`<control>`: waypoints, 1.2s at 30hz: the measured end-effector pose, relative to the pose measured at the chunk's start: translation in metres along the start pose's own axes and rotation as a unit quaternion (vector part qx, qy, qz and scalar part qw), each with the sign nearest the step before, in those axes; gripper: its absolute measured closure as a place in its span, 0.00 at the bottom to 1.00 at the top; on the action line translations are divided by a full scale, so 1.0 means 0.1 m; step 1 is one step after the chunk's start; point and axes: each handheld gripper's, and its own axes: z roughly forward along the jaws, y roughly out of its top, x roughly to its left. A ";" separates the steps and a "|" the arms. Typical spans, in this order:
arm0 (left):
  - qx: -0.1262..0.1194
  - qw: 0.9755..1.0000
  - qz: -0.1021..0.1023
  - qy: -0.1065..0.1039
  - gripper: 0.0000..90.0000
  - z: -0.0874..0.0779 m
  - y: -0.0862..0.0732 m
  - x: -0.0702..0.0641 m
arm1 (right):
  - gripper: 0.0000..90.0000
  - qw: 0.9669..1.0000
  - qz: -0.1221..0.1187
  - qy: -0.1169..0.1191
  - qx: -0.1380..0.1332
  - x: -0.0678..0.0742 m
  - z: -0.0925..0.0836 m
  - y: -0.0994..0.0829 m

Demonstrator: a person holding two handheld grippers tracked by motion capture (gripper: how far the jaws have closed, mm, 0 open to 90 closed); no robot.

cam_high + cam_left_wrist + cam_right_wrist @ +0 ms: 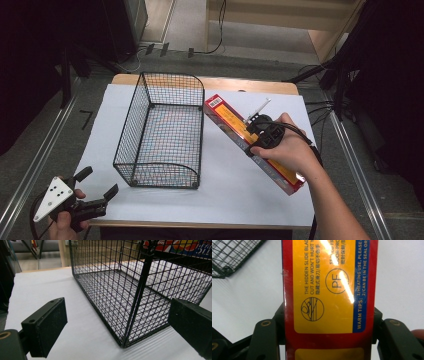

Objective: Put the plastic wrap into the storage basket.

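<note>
Box (235, 127) lies diagonally, barcode end toward basket (162, 132).

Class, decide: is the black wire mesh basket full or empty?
Empty: through the black wire mesh basket only its bare mesh floor shows; the red-and-yellow box is outside.
</note>
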 end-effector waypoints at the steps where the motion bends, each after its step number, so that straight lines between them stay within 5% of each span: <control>1: 0.000 1.000 0.000 0.000 0.03 0.00 0.00 0.00 | 0.47 1.000 -0.001 -0.001 -0.001 0.02 -0.01 0.01; 36: -0.004 1.000 -0.005 0.001 0.03 -0.03 0.00 0.02 | 0.47 0.996 -0.087 0.030 -0.006 0.70 -0.01 0.62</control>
